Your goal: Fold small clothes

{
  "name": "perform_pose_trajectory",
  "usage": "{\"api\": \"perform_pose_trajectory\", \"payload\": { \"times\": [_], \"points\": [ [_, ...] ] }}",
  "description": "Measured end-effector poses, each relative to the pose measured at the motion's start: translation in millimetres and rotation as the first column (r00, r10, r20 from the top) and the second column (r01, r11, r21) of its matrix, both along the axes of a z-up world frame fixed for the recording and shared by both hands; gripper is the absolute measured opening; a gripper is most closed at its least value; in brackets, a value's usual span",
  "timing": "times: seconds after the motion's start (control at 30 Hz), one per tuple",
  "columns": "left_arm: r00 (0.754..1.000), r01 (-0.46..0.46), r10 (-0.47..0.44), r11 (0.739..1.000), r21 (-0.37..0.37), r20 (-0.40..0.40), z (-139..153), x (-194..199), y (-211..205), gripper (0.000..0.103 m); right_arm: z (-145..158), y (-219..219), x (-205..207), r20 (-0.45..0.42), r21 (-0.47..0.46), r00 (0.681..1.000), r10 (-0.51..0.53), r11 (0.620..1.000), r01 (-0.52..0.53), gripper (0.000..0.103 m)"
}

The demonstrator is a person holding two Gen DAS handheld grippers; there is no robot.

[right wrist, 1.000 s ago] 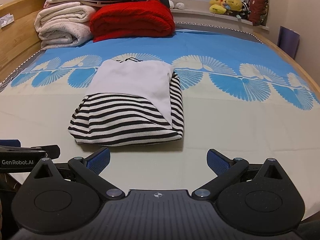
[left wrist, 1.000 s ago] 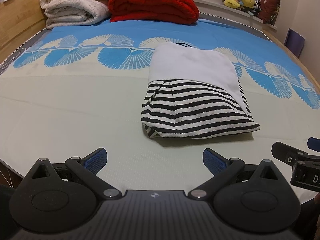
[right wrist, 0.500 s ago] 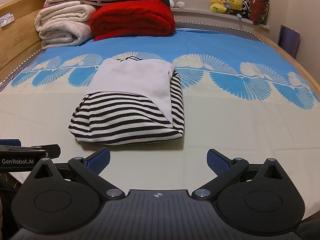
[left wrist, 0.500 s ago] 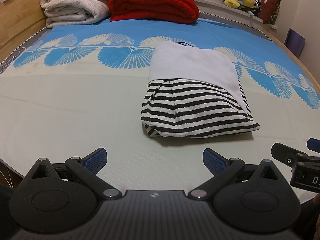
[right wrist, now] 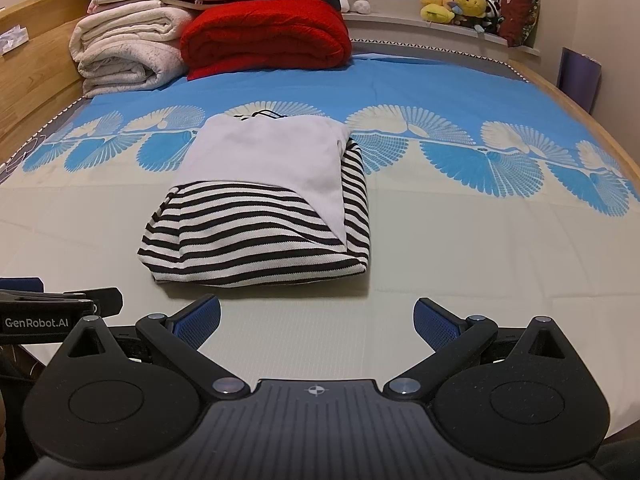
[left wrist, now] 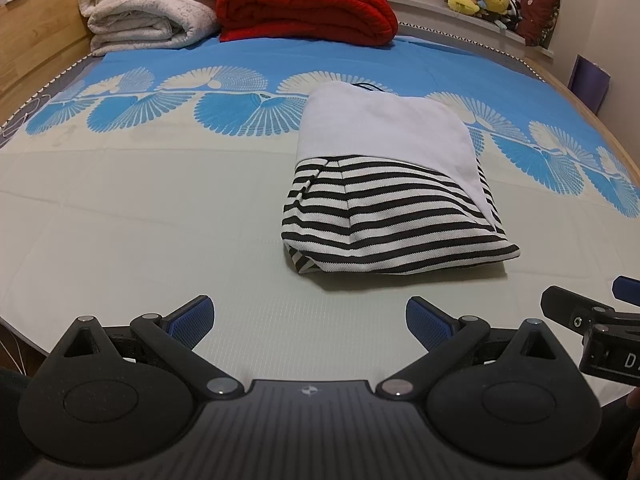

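Nothing is moving since the earlier frames: you are holding the left tool (left wrist: 307, 316) and right tool (right wrist: 317, 316) spread open and empty, low in frame, short of the folded striped garment (right wrist: 256, 216) lying mid-frame on the bed (right wrist: 480, 248). Judging it finished, press flat only if needed. No containers are showing.

We see the folded striped garment (right wrist: 256, 236) lying flat on the bed (right wrist: 480, 248), its white layer on top at the far end. Our right gripper (right wrist: 316, 316) hangs near its closest edge, jaws spread wide with nothing between them. The left gripper (right wrist: 60, 304) shows at the left edge. Behind, a red blanket (right wrist: 264, 36) sits beside white blankets (right wrist: 124, 52).
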State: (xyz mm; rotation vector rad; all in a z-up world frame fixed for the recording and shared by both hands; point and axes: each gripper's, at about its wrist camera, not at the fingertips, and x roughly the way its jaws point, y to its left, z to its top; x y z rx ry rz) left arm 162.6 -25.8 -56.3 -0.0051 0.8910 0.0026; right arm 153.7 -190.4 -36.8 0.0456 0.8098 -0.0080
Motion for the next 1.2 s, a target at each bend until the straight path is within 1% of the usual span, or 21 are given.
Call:
{"api": "perform_pose_trajectory", "payload": {
  "times": [1.2],
  "points": [
    [1.000, 0.002, -0.002, 1.000, -0.007, -0.011, -3.0, 1.6, 0.5, 0.102, -4.0, 1.5, -0.8, -0.015, 0.001, 1.000, 0.010, 1.000, -0.010, 0.102]
  ]
}}
